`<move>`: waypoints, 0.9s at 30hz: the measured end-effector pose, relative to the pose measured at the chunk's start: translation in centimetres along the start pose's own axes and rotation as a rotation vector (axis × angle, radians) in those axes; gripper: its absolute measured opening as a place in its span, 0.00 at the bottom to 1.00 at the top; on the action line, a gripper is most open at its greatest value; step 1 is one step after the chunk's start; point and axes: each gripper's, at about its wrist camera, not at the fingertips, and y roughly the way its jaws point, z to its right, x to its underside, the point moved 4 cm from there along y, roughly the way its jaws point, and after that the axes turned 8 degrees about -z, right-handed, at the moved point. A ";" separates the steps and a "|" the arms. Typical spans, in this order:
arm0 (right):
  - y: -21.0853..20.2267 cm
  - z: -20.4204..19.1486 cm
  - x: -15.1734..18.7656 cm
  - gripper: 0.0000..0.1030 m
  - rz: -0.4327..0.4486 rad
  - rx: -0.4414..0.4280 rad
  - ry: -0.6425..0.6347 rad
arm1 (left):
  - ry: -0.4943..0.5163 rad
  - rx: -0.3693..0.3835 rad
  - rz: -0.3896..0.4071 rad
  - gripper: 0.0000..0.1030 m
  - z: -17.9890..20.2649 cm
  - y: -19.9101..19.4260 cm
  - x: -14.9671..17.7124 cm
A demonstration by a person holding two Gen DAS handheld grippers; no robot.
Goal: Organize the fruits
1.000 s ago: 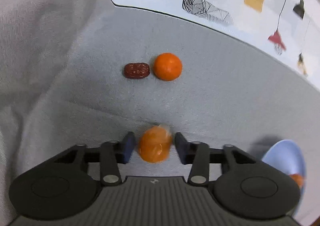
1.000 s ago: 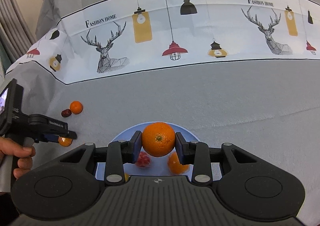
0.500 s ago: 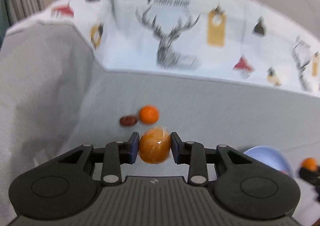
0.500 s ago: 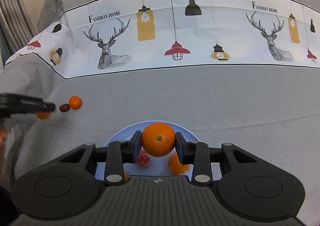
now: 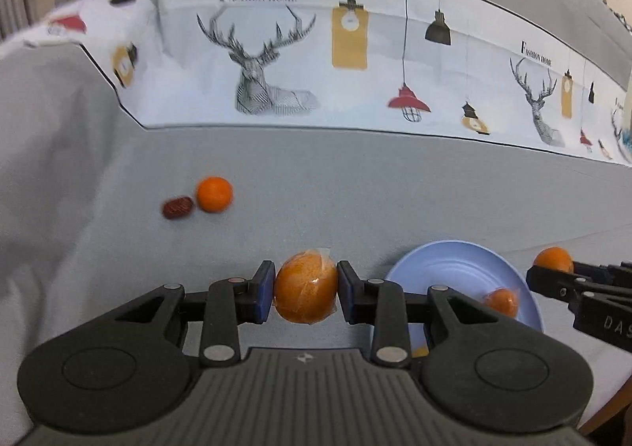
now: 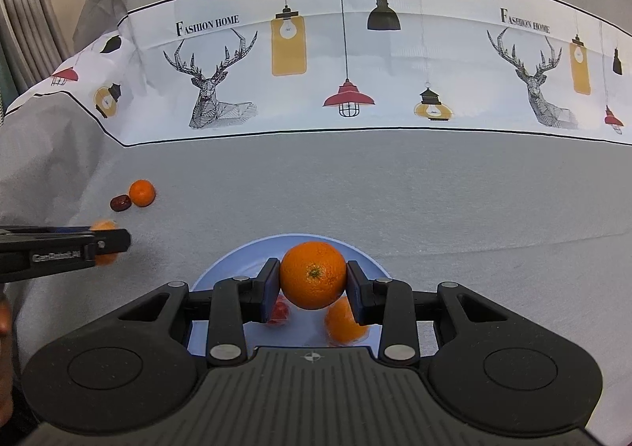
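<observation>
Plainly, everything turns on the plate, so take each fruit's place from it. Nearest, the right gripper is clenched on an orange, its pads pressing both sides, and it hangs right over the plate, above a red fruit and a wrapped orange piece already lying in the dish. That orange needs only to go down and be let go, I judge. The left gripper grasps a film-wrapped orange, clenched on both flanks, off the plate's left rim and above bare cloth; from the left wrist view the plate lies to the right of its fingers, so its coming move is a sideways carry to the right. The right gripper is the nearer to the plate by far. Farther off, well left of the plate and beyond the left gripper, a small orange and a dark date lie touching on the cloth.
</observation>
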 end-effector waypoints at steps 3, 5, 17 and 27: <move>0.2 0.0 0.1 0.36 -0.005 0.007 -0.004 | -0.010 0.032 -0.024 0.36 0.2 0.9 0.1; 0.3 0.0 0.1 0.36 -0.008 0.012 -0.012 | 0.010 0.044 -0.017 0.36 0.8 1.1 0.1; 0.5 -0.2 0.2 0.36 -0.019 0.012 -0.029 | 0.037 0.145 0.013 0.36 2.5 0.8 0.2; 0.5 -0.1 0.2 0.36 -0.028 0.016 -0.028 | 0.028 0.153 0.014 0.36 2.5 0.7 0.3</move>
